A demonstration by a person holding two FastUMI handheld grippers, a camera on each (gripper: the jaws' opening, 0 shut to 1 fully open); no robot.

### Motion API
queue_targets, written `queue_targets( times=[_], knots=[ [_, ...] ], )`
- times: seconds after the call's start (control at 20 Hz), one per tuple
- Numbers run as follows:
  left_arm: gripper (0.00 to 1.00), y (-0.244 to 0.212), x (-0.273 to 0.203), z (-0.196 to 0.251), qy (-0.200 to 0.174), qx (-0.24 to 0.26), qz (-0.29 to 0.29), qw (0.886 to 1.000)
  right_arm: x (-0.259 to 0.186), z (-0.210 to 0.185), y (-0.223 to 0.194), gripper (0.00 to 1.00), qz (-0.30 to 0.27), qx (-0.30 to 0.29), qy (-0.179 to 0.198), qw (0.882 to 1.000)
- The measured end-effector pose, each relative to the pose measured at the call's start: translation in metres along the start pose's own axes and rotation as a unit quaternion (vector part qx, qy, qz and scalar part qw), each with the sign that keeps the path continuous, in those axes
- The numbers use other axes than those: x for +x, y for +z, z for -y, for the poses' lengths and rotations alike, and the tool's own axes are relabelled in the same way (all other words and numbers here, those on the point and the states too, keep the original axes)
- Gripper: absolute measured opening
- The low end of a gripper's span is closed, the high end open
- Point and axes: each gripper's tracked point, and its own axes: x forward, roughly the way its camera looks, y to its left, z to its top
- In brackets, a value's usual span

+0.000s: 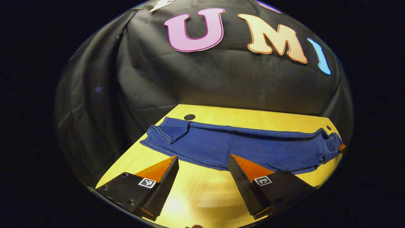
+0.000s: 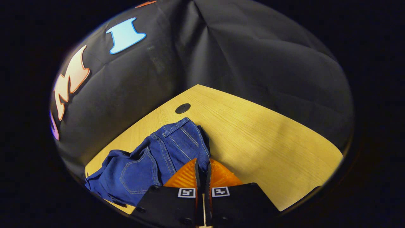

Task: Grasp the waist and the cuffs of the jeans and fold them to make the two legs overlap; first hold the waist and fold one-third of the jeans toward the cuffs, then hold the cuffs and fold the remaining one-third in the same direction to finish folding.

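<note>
A: Spanning most of the wooden table (image 1: 202, 196), the jeans (image 1: 240, 147) lie lengthwise with one cuff (image 1: 164, 133) flipped back at the far left. What is the main risk?

B: The legs may already be overlapped; a one-sided pull could skew them. The right gripper (image 2: 202, 167) is clenched at the waist (image 2: 183, 136), fingers nearly together, with denim apparently pinched. The bite looks shallow, so lifting may strip a layer.

A: And the left gripper (image 1: 202, 161)?

B: Released, jaws spread, just short of the near hem, holding nothing. If it closes late, the fold drags the cuff end.
</note>
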Motion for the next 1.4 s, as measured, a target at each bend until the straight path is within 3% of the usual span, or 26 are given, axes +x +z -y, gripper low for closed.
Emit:
queue_targets(
  times=[0.15, 0.3, 0.45, 0.55, 0.6, 0.75, 0.95, 1.1, 1.4],
  knots=[
    [0.96, -0.003, -0.001, -0.007, 0.004, 0.000, -0.003, 1.000, -0.015, -0.011, 0.023, 0.01, 0.020, 0.017, 0.024, 0.999],
    [0.96, -0.002, -0.001, -0.010, -0.002, -0.002, 0.000, 1.000, -0.044, -0.042, 0.054, 0.04, 0.043, 0.071, 0.096, 0.992],
    [0.95, 0.000, 0.002, -0.012, -0.016, -0.004, 0.003, 1.000, -0.074, -0.076, 0.065, 0.05, 0.041, 0.148, 0.188, 0.970],
    [1.00, 0.002, 0.004, -0.015, -0.028, -0.005, 0.004, 1.000, -0.087, -0.090, 0.059, 0.03, 0.039, 0.166, 0.234, 0.957],
    [0.95, 0.005, 0.005, -0.015, -0.033, -0.008, 0.008, 0.999, -0.094, -0.101, 0.058, 0.03, 0.041, 0.166, 0.257, 0.951],
    [0.95, 0.006, 0.011, -0.017, -0.052, -0.009, 0.010, 0.999, -0.139, -0.166, 0.058, 0.03, 0.041, 0.161, 0.329, 0.929],
    [0.95, 0.002, 0.018, -0.023, -0.075, -0.027, 0.006, 0.997, -0.190, -0.259, 0.045, 0.03, 0.025, 0.167, 0.419, 0.892],
    [0.93, -0.003, 0.024, -0.029, -0.087, -0.041, -0.001, 0.995, -0.187, -0.313, -0.011, 0.03, -0.030, 0.147, 0.438, 0.886],
    [0.93, 0.003, 0.044, -0.064, -0.088, -0.038, 0.010, 0.995, -0.160, -0.374, -0.143, 0.03, -0.123, 0.071, 0.416, 0.898]
  ],
)
